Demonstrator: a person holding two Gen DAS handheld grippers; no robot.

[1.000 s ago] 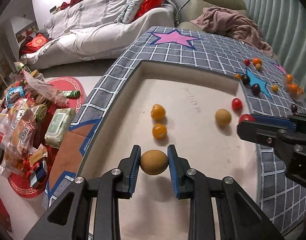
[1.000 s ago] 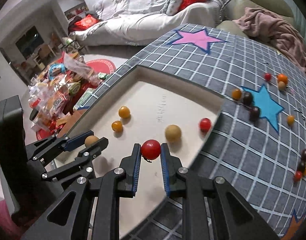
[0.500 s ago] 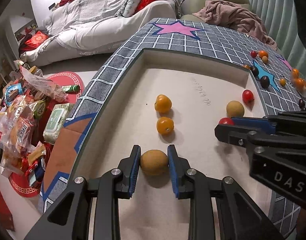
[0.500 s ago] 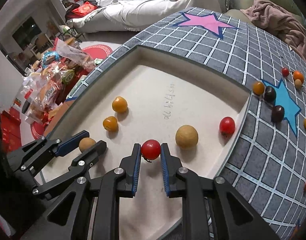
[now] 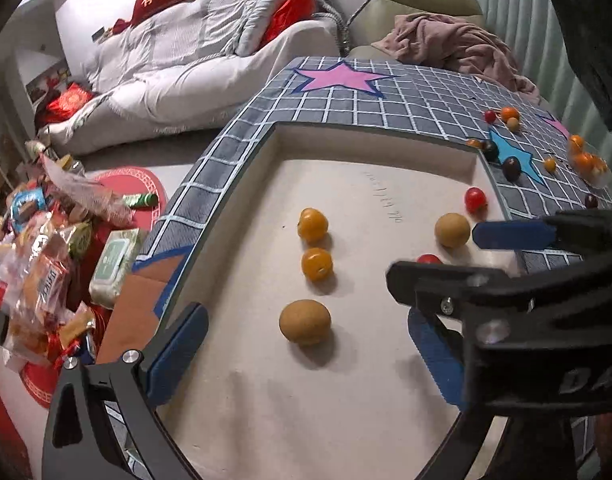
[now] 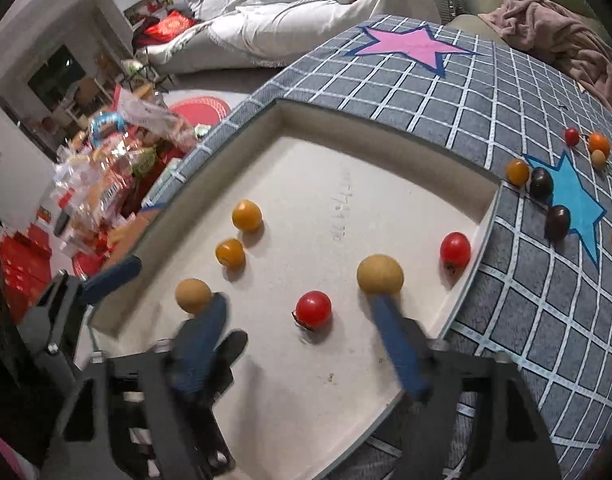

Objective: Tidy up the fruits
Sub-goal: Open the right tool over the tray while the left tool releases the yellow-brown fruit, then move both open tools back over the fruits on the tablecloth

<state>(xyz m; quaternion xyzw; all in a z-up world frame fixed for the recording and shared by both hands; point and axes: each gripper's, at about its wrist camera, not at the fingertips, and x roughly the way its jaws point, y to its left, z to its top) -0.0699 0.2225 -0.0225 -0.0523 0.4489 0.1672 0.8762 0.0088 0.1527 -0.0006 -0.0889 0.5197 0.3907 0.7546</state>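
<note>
Grid-patterned cloth [image 6: 446, 92] bears a white tray [image 6: 386, 152] and scattered fruits [image 6: 542, 184].

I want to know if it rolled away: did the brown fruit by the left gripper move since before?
No. The brown fruit sits below the two orange fruits as before; only the left gripper is opening around it.
</note>
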